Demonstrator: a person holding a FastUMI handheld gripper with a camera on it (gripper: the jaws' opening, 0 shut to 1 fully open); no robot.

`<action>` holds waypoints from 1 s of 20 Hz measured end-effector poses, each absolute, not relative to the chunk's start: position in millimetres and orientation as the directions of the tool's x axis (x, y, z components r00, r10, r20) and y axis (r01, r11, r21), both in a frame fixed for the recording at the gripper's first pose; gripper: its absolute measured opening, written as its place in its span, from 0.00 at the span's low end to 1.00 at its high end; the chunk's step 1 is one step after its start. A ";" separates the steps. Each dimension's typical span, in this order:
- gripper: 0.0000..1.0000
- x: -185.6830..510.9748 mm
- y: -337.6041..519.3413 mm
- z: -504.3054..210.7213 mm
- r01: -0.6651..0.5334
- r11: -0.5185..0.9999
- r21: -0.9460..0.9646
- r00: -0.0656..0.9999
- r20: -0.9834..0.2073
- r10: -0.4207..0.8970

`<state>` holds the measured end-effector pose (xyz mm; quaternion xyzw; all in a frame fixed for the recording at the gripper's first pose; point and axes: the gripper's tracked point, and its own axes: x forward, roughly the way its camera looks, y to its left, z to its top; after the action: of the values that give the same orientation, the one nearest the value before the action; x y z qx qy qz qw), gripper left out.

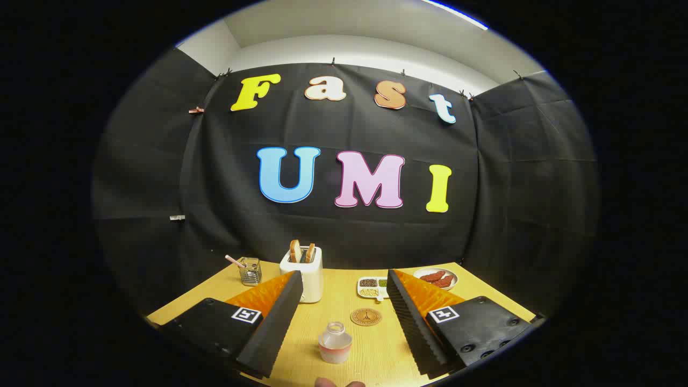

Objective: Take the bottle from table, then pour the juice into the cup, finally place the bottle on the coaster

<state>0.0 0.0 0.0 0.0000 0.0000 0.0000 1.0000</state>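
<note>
Clear plastic bottle stands uncapped between the wide-apart fingers of the tool; advance level and squeeze its lower body gently.

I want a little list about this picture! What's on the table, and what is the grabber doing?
gripper: open, fingers spread wide, touching nothing
bottle: upright on the table, between the fingers, no cap
coaster: round, just beyond the bottle, bare
toaster: behind the coaster, toast sticking up
wire basket: beside the toaster
divided tray: holds seeds or grains
plate: reddish food pieces
table: wooden
cup: cannot tell
</note>
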 end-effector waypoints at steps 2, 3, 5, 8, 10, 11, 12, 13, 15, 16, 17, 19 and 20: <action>0.97 -2.2 -1.3 -0.5 0.010 1.000 -0.003 1.000 0.007 -0.010; 0.97 -2.5 -1.1 -0.1 0.013 1.000 -0.005 1.000 0.010 -0.013; 0.97 -3.3 0.7 -4.2 0.015 1.000 -0.014 1.000 0.001 -0.015; 0.97 -5.2 5.1 -6.6 0.013 1.000 -0.024 1.000 -0.012 -0.013; 0.97 -5.9 8.4 -9.5 0.012 1.000 -0.022 1.000 -0.021 -0.012; 0.97 -5.9 9.0 -10.9 0.012 1.000 -0.020 1.000 -0.025 -0.012; 0.97 -7.1 10.5 -11.5 0.012 1.000 -0.018 1.000 -0.026 -0.013; 0.97 -8.0 10.9 -11.1 0.014 1.000 -0.016 1.000 -0.025 -0.014; 0.97 -9.6 9.4 -10.6 0.018 1.000 -0.014 1.000 -0.020 -0.018; 0.97 -11.1 8.5 -11.6 0.021 1.000 -0.015 1.000 -0.019 -0.022; 0.97 -11.0 7.5 -13.2 0.024 1.000 -0.016 0.999 -0.021 -0.024; 0.96 -11.6 6.9 -18.5 0.026 0.999 -0.019 0.999 -0.020 -0.027; 0.97 -11.5 7.6 -20.5 0.026 0.999 -0.020 1.000 -0.013 -0.026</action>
<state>-11.5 7.6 -20.5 -0.0097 0.0065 -0.0130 0.9998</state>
